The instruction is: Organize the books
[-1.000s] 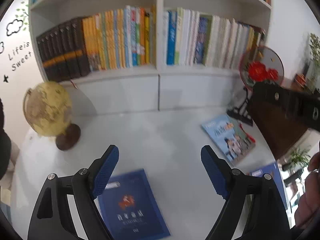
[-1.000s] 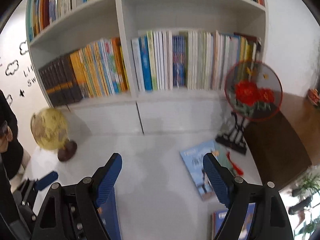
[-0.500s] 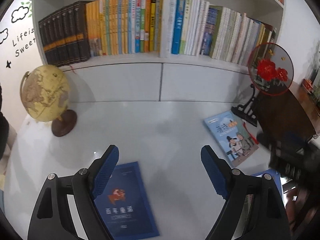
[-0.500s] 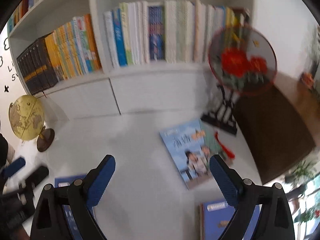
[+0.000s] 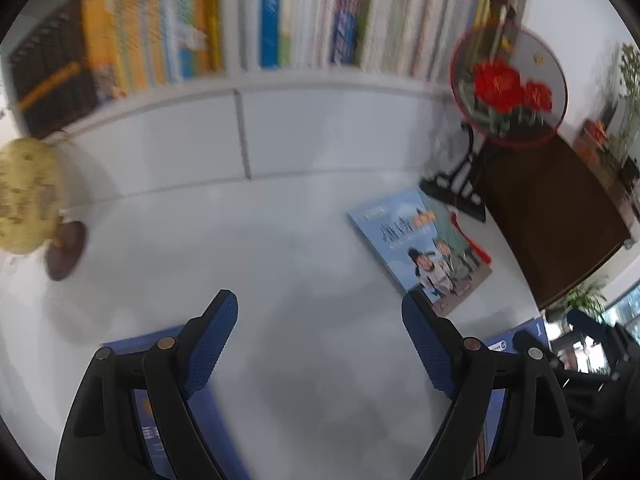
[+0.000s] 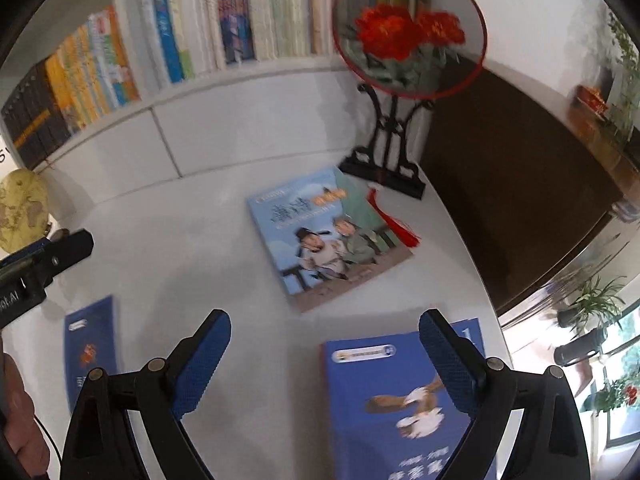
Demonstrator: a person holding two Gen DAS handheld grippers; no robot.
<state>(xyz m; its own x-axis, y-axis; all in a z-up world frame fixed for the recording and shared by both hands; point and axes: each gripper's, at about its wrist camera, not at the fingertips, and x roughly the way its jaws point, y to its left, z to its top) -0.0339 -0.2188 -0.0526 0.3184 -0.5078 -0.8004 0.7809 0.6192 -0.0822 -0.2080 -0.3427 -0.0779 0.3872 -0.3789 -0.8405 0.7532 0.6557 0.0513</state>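
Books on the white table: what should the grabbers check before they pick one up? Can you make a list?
1. Right gripper open, nothing held: ok.
2. Left gripper open, nothing held: ok.
3. Eagle book lies flat under the right gripper: ok.
4. Dark blue book below the left gripper: ok.
5. Cartoon book apart from both blue books: ok.
6. Free gap on the shelf: cannot tell.

Two fisheye wrist views, each angled steeply down along its own claw onto the glossy white counter point(image 5: 320, 248), left one nearer the bookshelf, both sharing the pale-blue illustrated paperback point(image 5: 420, 248) point(image 6: 324, 236) — and the round red-flowered fan screen point(image 5: 508, 88) point(image 6: 408, 28).
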